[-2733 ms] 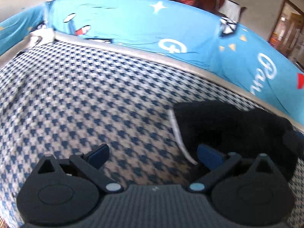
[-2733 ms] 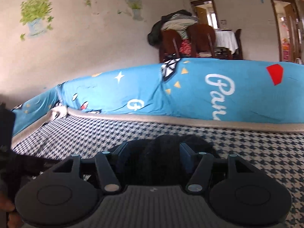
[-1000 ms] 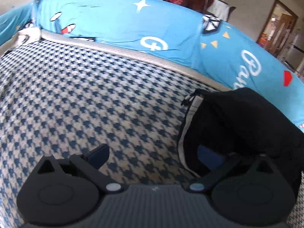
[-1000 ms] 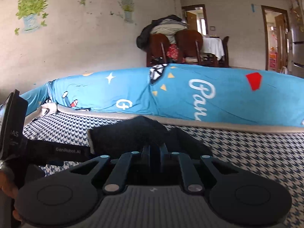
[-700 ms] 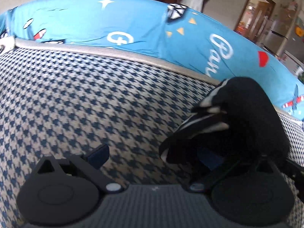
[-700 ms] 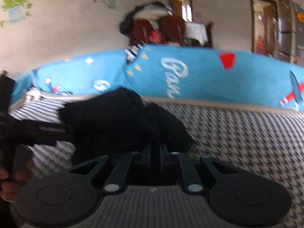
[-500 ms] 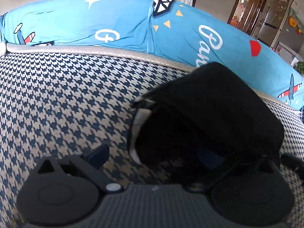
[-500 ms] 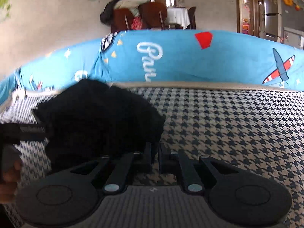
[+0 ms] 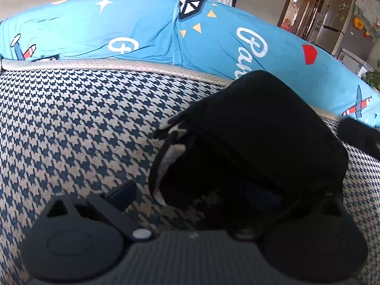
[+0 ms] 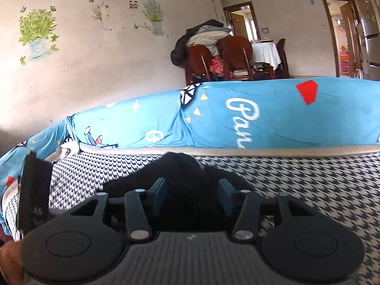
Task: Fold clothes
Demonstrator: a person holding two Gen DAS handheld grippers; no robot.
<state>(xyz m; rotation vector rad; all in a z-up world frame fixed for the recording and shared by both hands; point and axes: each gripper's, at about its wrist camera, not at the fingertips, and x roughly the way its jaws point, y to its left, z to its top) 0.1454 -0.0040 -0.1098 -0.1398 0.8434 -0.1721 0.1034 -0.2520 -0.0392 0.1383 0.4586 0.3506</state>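
Observation:
A black garment [image 9: 261, 128] with a white-striped edge lies folded over on the houndstooth seat [image 9: 71, 118]. My left gripper [image 9: 190, 193] stands open at its near edge. Only its left fingertip [image 9: 123, 193] shows; the cloth covers the right one. In the right wrist view the same black garment [image 10: 182, 173] bunches up between the blue pads [image 10: 159, 194] of my right gripper [image 10: 191, 194]. Those jaws are opening, with a gap between pads and cloth.
A blue printed cushion [image 10: 261, 118] runs along the back of the seat behind a grey piped edge [image 9: 118, 65]. Beyond it stand wooden chairs [image 10: 228, 57] heaped with clothes. A hand [image 10: 9, 261] holds the left gripper's body [image 10: 33, 190] at the left edge.
The right gripper, shut on the black garment a second ago, carried it up and over into a fold, then parted its jaws. The left gripper stayed open as the cloth came down over its right finger.

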